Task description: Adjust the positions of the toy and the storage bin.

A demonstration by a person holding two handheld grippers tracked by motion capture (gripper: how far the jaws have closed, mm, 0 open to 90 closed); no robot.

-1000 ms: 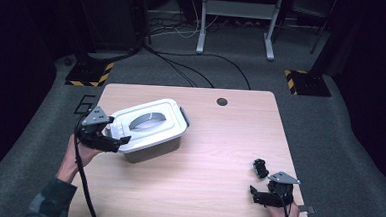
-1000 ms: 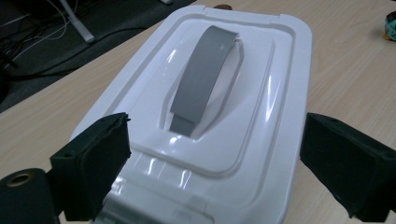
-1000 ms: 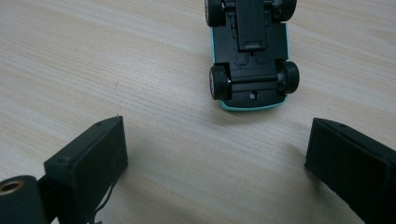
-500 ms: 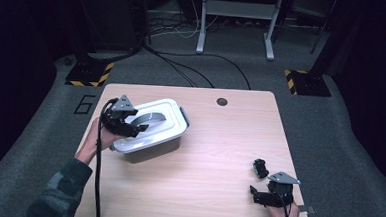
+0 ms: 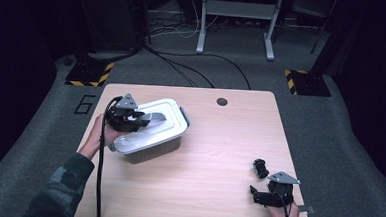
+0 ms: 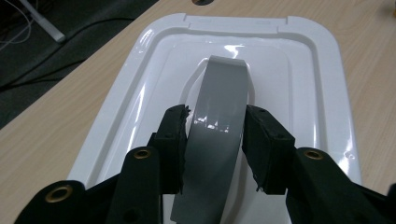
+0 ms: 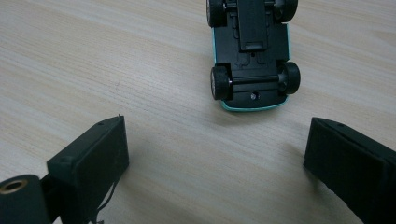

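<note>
Left fingers (image 6: 215, 140) have just closed on the lid's grey handle (image 6: 217, 121), its near end cut off, seemingly gripped.

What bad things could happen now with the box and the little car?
The left tongs, just closing, pinch the grey handle of the white lid; it could slip out, or the whole box might lift too. The toy car lies upside down before the open right tongs, awkward to grab.
</note>
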